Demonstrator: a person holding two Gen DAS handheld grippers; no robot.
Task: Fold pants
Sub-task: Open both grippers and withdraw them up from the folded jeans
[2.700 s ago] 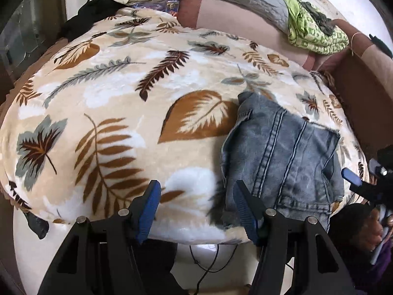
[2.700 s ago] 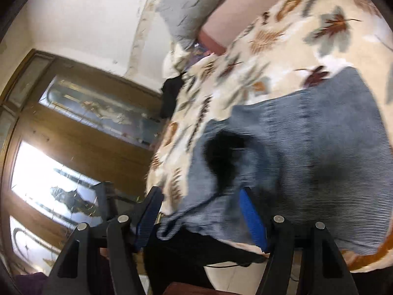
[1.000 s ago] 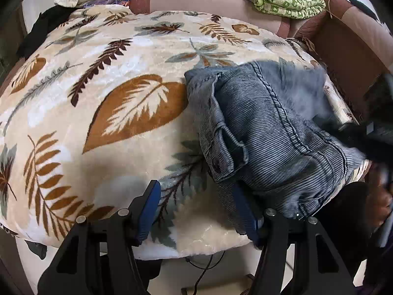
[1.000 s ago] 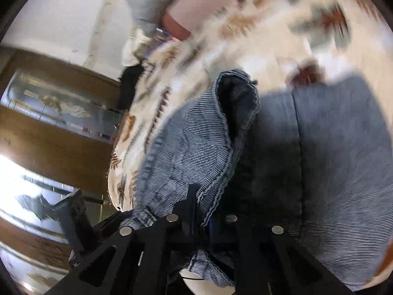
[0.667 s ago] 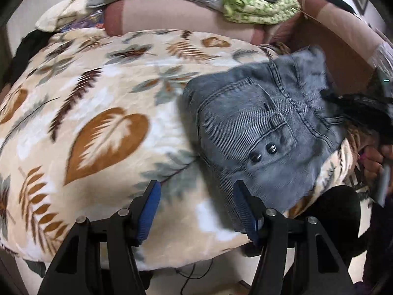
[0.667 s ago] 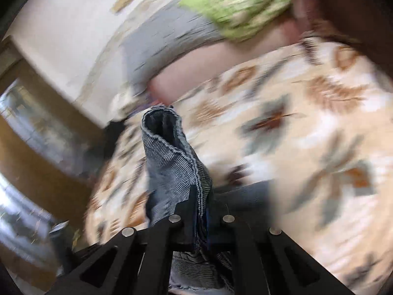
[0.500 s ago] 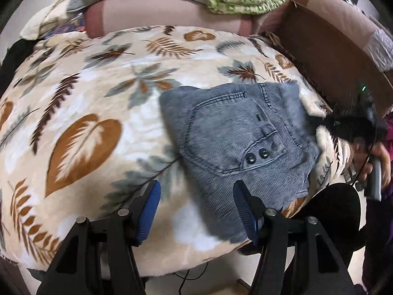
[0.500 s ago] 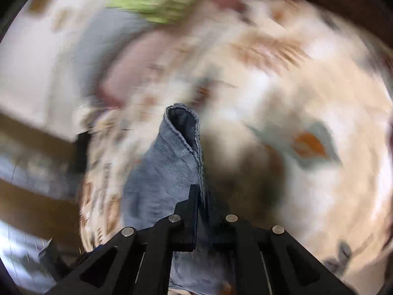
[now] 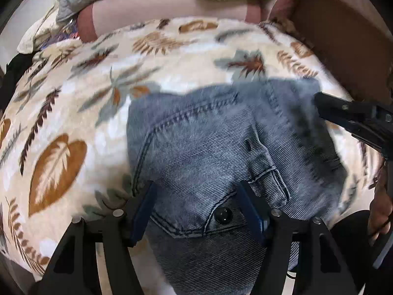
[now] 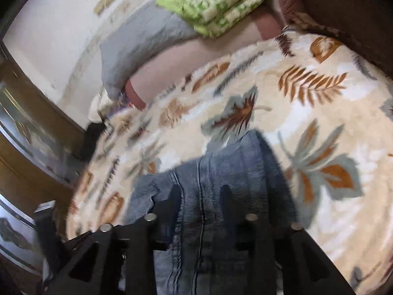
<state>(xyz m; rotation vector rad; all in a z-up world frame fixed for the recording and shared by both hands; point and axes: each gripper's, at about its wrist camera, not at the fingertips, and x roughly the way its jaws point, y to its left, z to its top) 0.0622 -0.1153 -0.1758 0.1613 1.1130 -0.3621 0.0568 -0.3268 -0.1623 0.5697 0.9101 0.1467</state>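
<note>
Grey-blue denim pants (image 9: pixel 216 147) lie folded on the leaf-print blanket (image 9: pixel 73 113), pocket and a dark button facing up. My left gripper (image 9: pixel 197 209) hovers over their near edge. Its jaws are opening, the blue pads (image 9: pixel 145 209) stand apart with denim under the gap, and neither pad presses on it. My right gripper (image 10: pixel 200 196) points down over the pants (image 10: pixel 221 172) from the right side. Its jaws are opening too, with a seam of the denim between the black fingers (image 10: pixel 175 196) and no grip on it. In the left wrist view its fingers (image 9: pixel 343 113) reach in over the pants' far right corner.
A green patterned cloth (image 10: pixel 221 7) and a grey quilt (image 10: pixel 137 49) lie on the pink bolster (image 9: pixel 159 7) at the back. A brown upholstered side (image 9: pixel 343 36) borders the right. A wooden glazed door (image 10: pixel 29 127) stands left. A person's hand (image 9: pixel 379 196) shows at the right edge.
The right gripper carried a pinched fold of denim across, laid it down, and its jaws have parted. The left gripper slid over onto the pants and opened a little wider.
</note>
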